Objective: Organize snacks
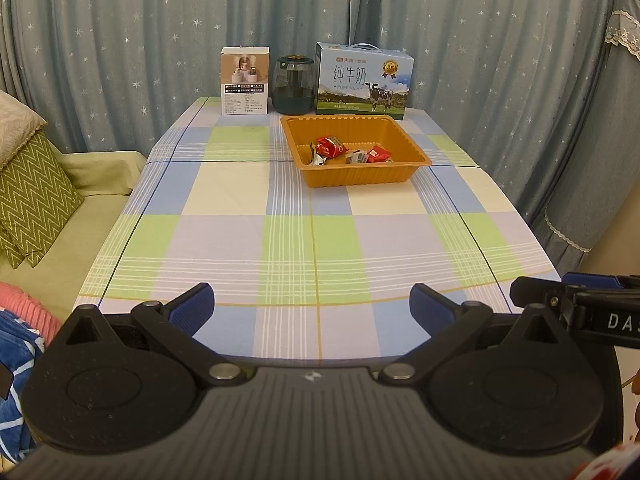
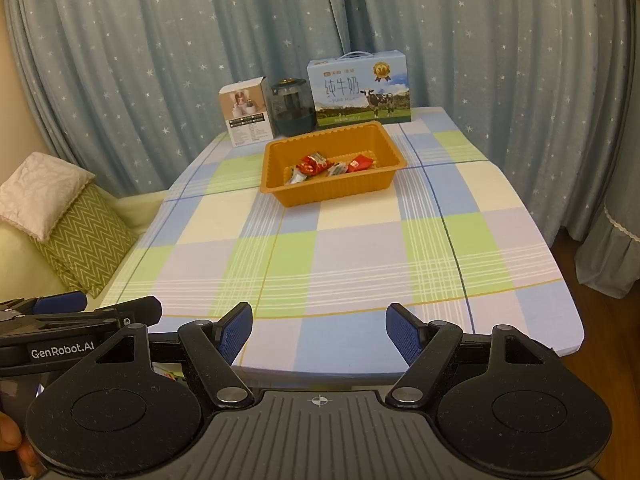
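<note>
Holding both tools over the near table edge — my left gripper [image 1: 312, 308] spread wide and empty, my right gripper [image 2: 319, 330] likewise apart, gripping nothing. Well ahead sits the orange tray [image 1: 362, 176] — snacks [image 1: 346, 151] inside.

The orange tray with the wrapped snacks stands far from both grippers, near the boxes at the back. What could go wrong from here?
1. The orange tray stands just in front of the dark jar and the milk box; a long reach may push it into them.
2. The wrapped snacks lie heaped together, so open jaws may pinch two at once.
3. The left gripper and right gripper are side by side and may collide when reaching.
</note>
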